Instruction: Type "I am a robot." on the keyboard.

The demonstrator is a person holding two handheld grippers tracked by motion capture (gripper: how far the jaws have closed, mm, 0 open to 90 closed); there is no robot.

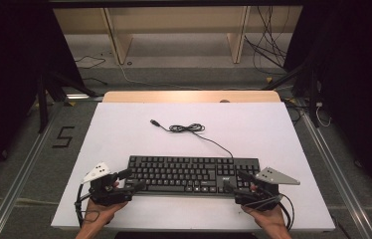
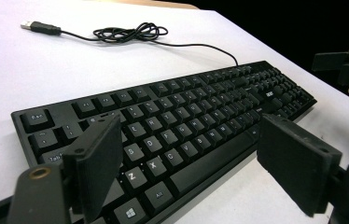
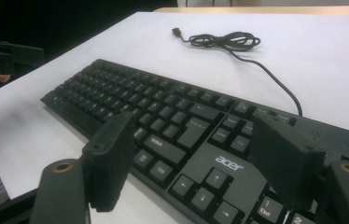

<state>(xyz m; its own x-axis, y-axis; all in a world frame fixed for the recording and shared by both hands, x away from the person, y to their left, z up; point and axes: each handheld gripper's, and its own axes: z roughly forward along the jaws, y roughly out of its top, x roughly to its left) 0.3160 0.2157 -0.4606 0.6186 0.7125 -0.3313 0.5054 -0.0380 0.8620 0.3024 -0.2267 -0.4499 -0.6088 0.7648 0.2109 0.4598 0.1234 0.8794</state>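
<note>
At the two ends of the keyboard (image 1: 192,174), the left gripper (image 1: 130,180) and right gripper (image 1: 234,181) have jaws spread, pinching nothing.

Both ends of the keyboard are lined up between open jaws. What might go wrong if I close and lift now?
1. The left hand-held gripper and right hand-held gripper sit over keys, so closing may press keys on the keyboard rather than grip its edges.
2. The loose cable would trail and might snag.

Black hand-held gripper (image 1: 130,180), grey plates, cables
</note>
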